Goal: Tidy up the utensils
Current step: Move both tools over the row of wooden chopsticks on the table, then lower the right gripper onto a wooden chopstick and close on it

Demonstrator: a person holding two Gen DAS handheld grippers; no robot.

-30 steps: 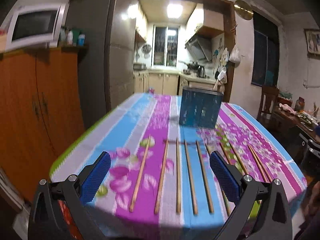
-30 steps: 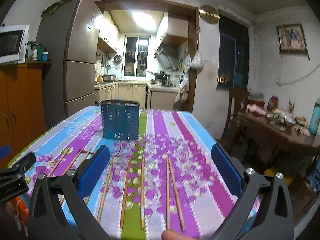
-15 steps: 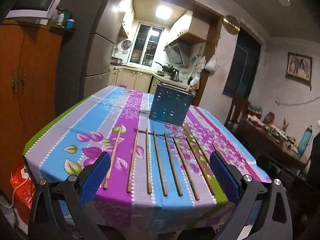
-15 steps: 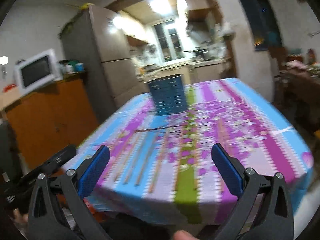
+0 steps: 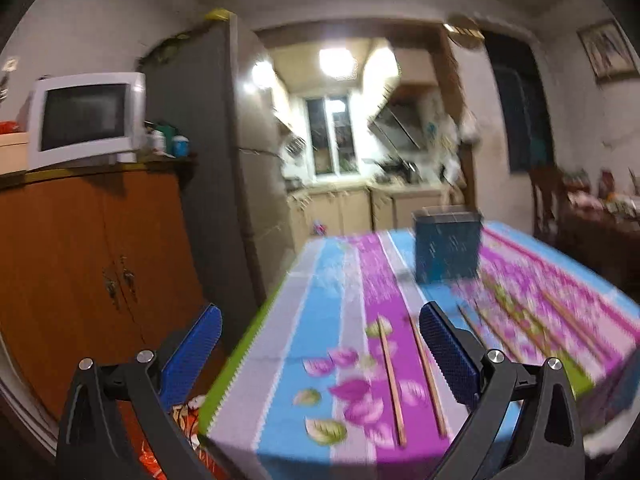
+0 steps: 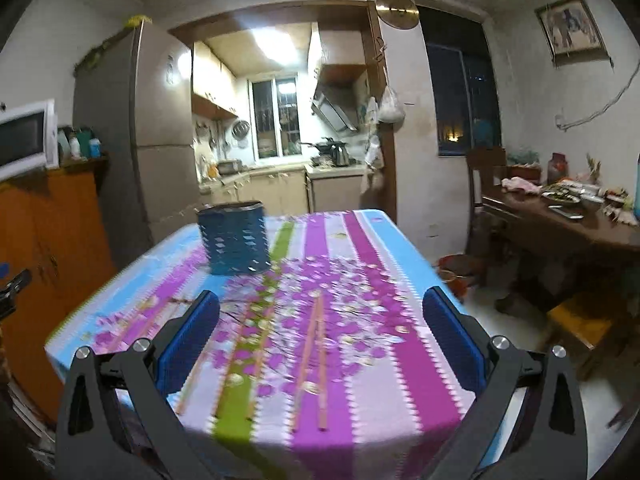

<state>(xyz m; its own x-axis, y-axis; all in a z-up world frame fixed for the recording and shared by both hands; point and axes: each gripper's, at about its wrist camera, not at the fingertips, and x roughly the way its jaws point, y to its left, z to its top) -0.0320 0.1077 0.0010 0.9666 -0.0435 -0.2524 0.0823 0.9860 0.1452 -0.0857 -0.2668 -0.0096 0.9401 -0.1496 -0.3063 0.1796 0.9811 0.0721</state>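
Note:
Several wooden chopsticks [image 5: 390, 376] lie side by side on the striped flowered tablecloth [image 5: 332, 344]; they also show in the right wrist view [image 6: 318, 356]. A blue perforated utensil holder [image 5: 446, 246] stands upright further back on the table, also seen in the right wrist view [image 6: 234, 238]. My left gripper [image 5: 318, 354] is open and empty, held off the table's near left corner. My right gripper [image 6: 320, 340] is open and empty, above the table's near edge.
An orange wooden cabinet [image 5: 92, 264] with a microwave [image 5: 86, 118] on top stands left of the table, a fridge [image 6: 156, 128] behind it. A dark side table [image 6: 560, 224] with clutter and a chair [image 6: 486, 172] stand to the right.
Both views have swung sideways and blurred. The left gripper now points at the table's left corner and the cabinet. The right gripper faces the table's right half again. Both stay open.

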